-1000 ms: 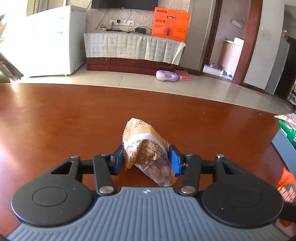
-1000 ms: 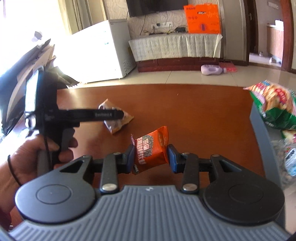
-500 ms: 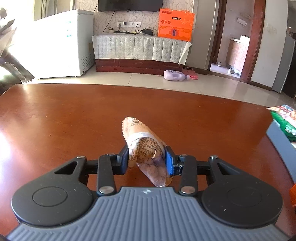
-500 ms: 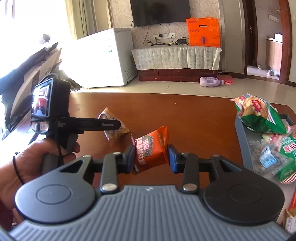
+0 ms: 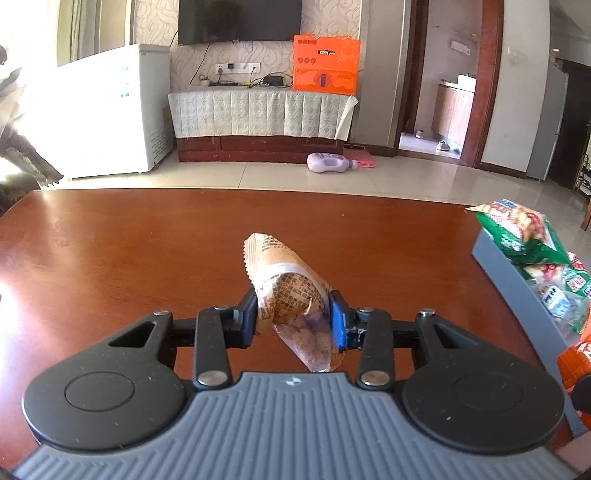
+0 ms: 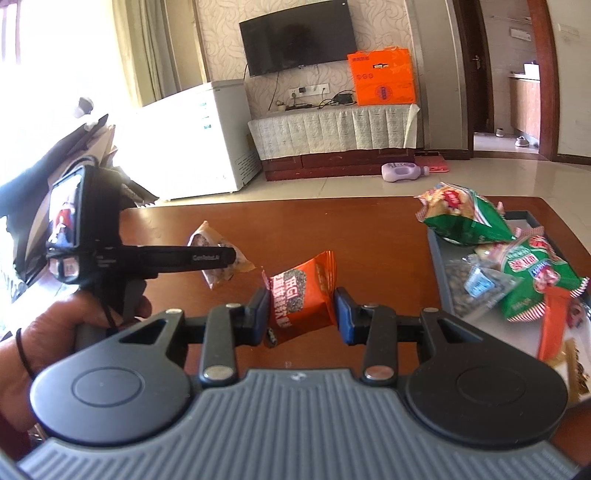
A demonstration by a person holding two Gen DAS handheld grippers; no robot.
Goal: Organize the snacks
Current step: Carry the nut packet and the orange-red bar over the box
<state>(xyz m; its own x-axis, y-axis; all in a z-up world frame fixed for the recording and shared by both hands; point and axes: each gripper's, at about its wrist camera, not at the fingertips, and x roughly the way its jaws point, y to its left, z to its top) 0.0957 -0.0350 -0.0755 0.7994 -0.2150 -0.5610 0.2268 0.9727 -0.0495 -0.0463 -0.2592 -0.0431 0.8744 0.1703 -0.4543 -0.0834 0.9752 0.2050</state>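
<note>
The left gripper (image 5: 293, 317) pinches a small tan crinkly snack packet with a see-through bottom (image 5: 291, 291). Both blue pads press on its sides, and the packet hangs above the shiny red-brown wooden table (image 5: 129, 251), not touching it. The packet's top end points up and away.

The right gripper (image 6: 301, 314) pinches a small orange foil snack packet with white writing (image 6: 301, 299). Its pads squeeze the packet from both sides, and the packet is lifted off the table too. In the right wrist view, a hand (image 6: 55, 332) with a thin black band on the wrist holds the handle of the left gripper, off to the left side.

A bit farther, on the right side of the table, sits a flat grey tray (image 6: 437, 258). In it lies a pile of snacks: a big green bag with a red and white label (image 6: 465, 218), another green bag (image 6: 532, 280), and a clear bag of small dark nuts (image 6: 472, 291).

Past the table, on the pale tile floor, a purple bottle (image 5: 328, 162) lies on its side. Behind it stands a low cabinet with a pale cloth over it (image 5: 258, 114), with a bright orange box (image 5: 325, 68) on top. A white chest freezer (image 5: 110, 110) stands to the left, and a dark flat television (image 5: 240, 20) hangs on the wall.
</note>
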